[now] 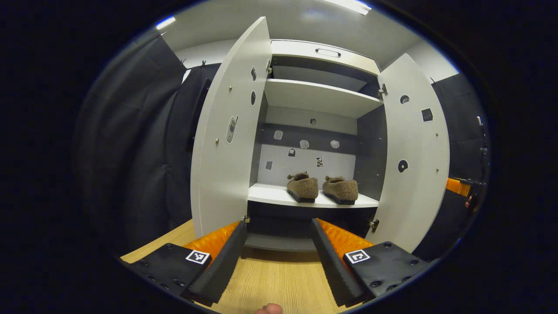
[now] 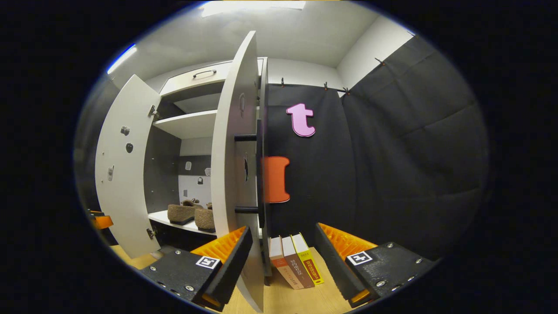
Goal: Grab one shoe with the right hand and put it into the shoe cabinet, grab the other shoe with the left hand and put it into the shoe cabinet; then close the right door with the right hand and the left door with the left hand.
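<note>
Holding my left gripper (image 1: 277, 257) spread and empty before the shoe cabinet (image 1: 320, 98), and my right gripper (image 2: 283, 261) likewise parted with the right door (image 2: 237, 174) edge-on between its fingers, I see both shoes (image 1: 321, 188) side by side on the lower shelf (image 1: 270, 196), left door (image 1: 226, 144) open.

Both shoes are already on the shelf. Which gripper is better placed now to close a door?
The right one. The right gripper is open with the edge of the right door between its fingers. The left gripper faces the shoes, away from the left door.
</note>
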The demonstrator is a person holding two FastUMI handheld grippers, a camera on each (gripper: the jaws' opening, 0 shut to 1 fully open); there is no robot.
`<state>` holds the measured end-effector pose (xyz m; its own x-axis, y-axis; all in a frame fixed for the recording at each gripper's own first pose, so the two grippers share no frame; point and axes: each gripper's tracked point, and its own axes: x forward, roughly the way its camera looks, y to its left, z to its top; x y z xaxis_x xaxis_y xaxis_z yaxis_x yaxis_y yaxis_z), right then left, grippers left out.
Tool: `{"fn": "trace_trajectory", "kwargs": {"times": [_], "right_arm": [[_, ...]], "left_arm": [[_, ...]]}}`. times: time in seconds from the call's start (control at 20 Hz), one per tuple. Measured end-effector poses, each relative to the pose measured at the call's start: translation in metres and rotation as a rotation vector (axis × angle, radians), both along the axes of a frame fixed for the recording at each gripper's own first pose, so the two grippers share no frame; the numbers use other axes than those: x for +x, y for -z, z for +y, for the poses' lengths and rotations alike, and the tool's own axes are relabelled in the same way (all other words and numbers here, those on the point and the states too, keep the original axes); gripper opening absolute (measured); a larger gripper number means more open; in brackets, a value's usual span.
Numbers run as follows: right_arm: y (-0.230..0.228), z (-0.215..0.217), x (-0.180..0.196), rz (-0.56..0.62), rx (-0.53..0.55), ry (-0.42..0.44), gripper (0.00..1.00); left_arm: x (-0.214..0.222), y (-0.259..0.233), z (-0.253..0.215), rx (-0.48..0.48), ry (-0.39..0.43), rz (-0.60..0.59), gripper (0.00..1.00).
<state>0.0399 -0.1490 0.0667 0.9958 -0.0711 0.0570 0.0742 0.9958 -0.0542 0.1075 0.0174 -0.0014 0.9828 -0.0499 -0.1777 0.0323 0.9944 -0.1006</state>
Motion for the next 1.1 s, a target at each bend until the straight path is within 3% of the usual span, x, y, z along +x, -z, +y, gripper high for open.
{"fn": "trace_trajectory", "kwargs": {"times": [1.1], "right_arm": [[0.018,0.107,0.029,0.022,0.063,-0.207,0.90]], "left_arm": [[-0.008,0.002,0.002,-0.002,0.051,0.007,0.97]]}}
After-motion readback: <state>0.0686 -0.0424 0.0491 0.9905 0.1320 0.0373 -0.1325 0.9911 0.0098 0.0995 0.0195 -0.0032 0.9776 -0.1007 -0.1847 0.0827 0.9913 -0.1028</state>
